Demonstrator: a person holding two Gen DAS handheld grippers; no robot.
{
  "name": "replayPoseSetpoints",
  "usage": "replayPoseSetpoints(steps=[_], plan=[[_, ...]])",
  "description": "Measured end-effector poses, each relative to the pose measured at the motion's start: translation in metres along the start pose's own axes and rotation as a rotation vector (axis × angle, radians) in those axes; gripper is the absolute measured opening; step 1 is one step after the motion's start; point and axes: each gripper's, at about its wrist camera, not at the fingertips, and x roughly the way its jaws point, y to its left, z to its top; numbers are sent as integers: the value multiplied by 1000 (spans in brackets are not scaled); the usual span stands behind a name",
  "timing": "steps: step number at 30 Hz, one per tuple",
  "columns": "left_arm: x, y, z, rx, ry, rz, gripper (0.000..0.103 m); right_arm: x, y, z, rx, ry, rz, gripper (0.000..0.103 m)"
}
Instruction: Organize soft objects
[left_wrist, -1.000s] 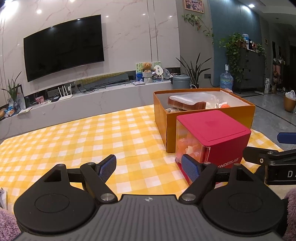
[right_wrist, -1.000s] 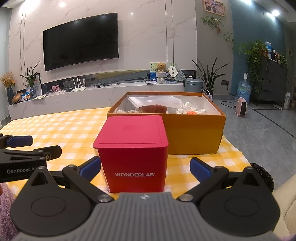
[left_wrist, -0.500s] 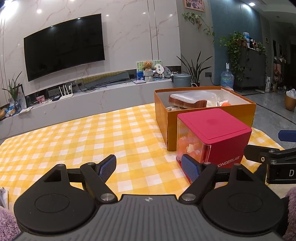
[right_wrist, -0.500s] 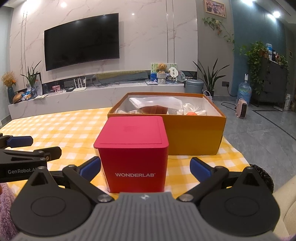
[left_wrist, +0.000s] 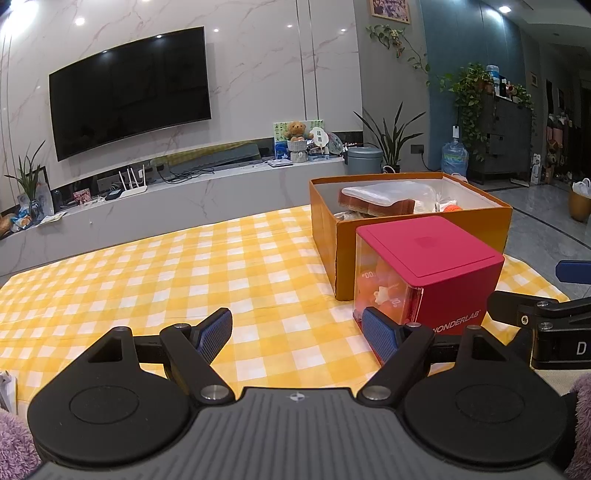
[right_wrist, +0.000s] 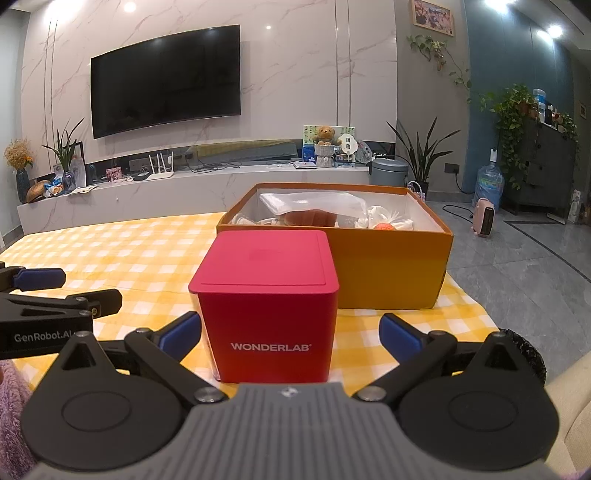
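Note:
A red WONDERLAB cube box (right_wrist: 266, 302) with a red lid stands on the yellow checked cloth (left_wrist: 184, 280). Its clear side shows orange soft pieces (left_wrist: 380, 291) inside. Behind it an open orange box (right_wrist: 388, 266) holds a bagged brown item (right_wrist: 314, 212) and white and orange soft things. My right gripper (right_wrist: 290, 336) is open, its blue pads either side of the red box's front, not touching it. My left gripper (left_wrist: 297, 332) is open and empty, to the left of the red box (left_wrist: 432, 273).
A low marble TV bench (right_wrist: 147, 192) with a TV above runs behind the table. The cloth's right edge drops to a grey tiled floor (right_wrist: 524, 266). Purple fleece sleeves (left_wrist: 14, 443) show at the frame corners.
Both views have shifted only slightly; the grippers stay open and the boxes have not moved.

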Motion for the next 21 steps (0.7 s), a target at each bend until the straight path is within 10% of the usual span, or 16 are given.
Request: replayPoseSetpoints(steps=[21], plan=[[-2,1,0,-3,1,-2,94,0,0,0,-3,0,3,100]])
